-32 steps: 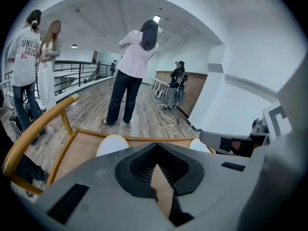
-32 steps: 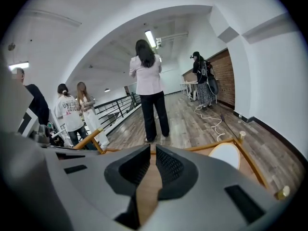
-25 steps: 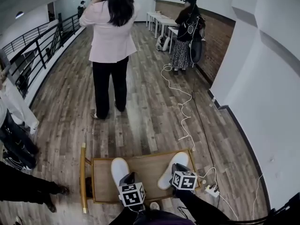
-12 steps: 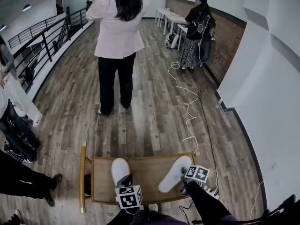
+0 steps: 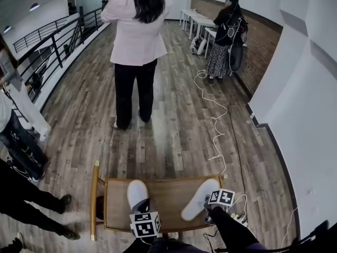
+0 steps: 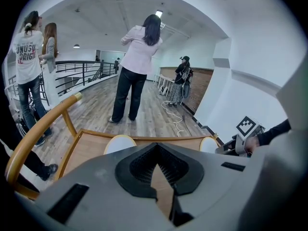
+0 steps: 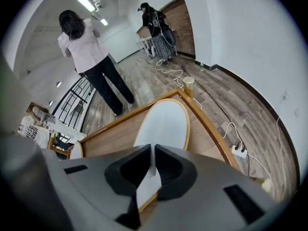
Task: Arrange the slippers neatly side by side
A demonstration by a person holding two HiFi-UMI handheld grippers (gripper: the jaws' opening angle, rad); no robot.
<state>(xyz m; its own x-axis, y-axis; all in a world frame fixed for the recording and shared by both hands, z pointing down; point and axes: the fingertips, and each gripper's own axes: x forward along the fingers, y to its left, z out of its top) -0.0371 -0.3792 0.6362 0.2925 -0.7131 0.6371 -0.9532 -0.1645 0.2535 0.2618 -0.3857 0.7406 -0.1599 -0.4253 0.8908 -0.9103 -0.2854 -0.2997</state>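
- Two white slippers lie on a wooden chair [image 5: 168, 196], on its flat seat
- The left slipper [image 5: 137, 190] points straight away from the person
- The right slipper [image 5: 202, 194] is well apart from it, near the other side of the seat, and its toe leans out toward the far right corner
- The two are not side by side yet
- The left gripper [image 5: 141, 205] hangs over the heel end of the left slipper
- In the left gripper view its jaws are pressed together at the tips, and only the brown seat shows behind them
- The right gripper [image 5: 208, 207] is down at the heel end of the right slipper
- Its jaws have just been closing, and in the right gripper view they pinch a thin white edge of that slipper
- The chair's curved back rail [image 5: 95, 199] runs along the left side of the seat
- On the wood floor past the chair stands a person in a pink jacket [image 5: 137, 36], back turned
- Farther off on the right stands a person in dark clothes [image 5: 224, 36], near some white tables
- A white cable [image 5: 216, 120] snakes over the floor
- A power strip [image 5: 237, 217] lies on the floor just right of the chair
- A black railing [image 5: 52, 51] runs along the left, with more people standing near it
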